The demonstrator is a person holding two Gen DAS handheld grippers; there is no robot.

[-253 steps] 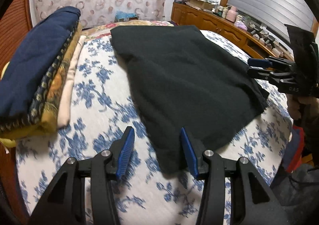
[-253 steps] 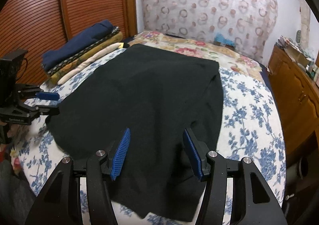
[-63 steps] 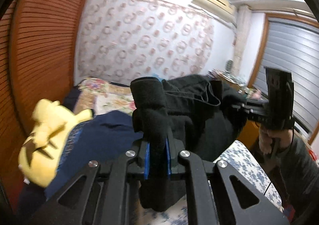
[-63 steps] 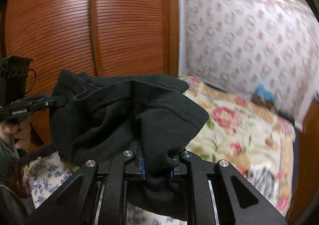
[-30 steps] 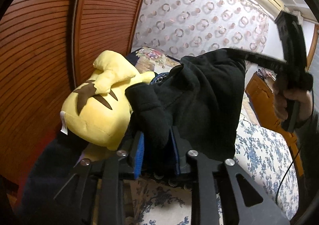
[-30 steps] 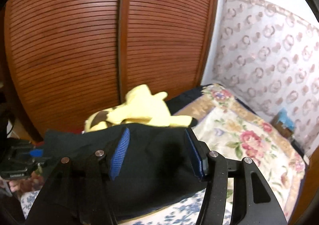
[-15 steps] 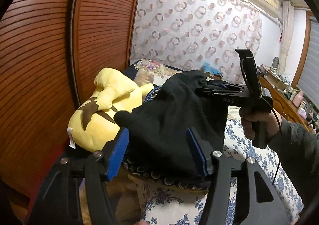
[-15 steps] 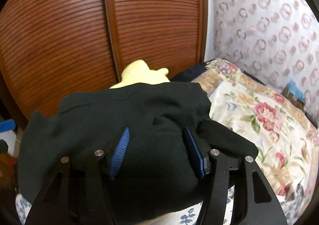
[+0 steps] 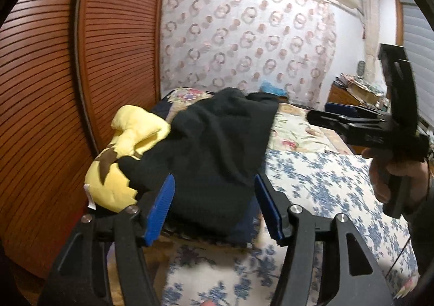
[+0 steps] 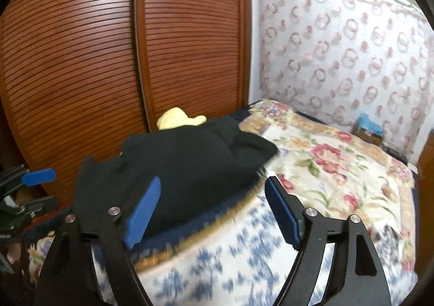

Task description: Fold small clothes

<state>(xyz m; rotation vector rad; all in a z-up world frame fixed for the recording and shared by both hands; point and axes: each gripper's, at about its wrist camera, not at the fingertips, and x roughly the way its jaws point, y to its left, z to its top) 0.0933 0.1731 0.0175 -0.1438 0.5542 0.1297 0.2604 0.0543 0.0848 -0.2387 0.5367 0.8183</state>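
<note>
Black sweater [image 9: 214,148] lies folded on the pile beside the yellow plush toy [image 9: 119,159]. Left tool [image 9: 214,208] is open, holding nothing; right tool [image 10: 213,208] has just widened, also free. No writing is readable.

Black garment [image 9: 217,148], yellow plush toy [image 9: 127,148], blue-flowered white bedspread [image 9: 325,184].

My folded black fleece garment [image 9: 214,148] covers most of the yellow plush toy [image 9: 127,154], so I only see its ear and one side. The stack of folded clothes under the garment [image 10: 206,222] shows just a thin edge. The blue flowered bed sheet [image 10: 244,265] looks smeared and blurry. The clutter on the wooden dresser [image 9: 355,89] is too small to tell.
</note>
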